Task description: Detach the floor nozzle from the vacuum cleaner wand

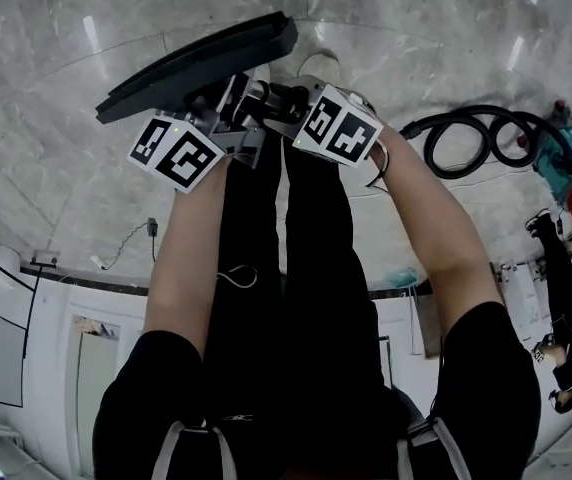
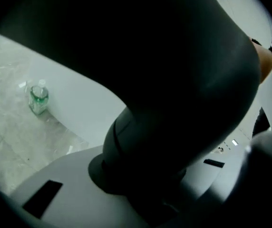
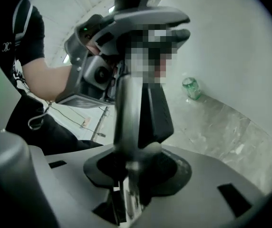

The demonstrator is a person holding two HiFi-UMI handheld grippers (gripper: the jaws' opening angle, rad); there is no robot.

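The black floor nozzle is lifted off the marble floor at the top of the head view, tilted with its right end higher. My left gripper comes at its neck from below left. In the left gripper view the dark nozzle neck fills the frame and sits between the grey jaws, which are shut on it. My right gripper meets it from the right. In the right gripper view its jaws are shut on the grey wand tube, which rises toward the nozzle and the left gripper. The joint itself is hidden.
The teal and red vacuum body lies on the floor at the right with its black hose coiled beside it. A green-tinted water bottle stands by the white wall. The person's black-trousered legs are directly below the grippers.
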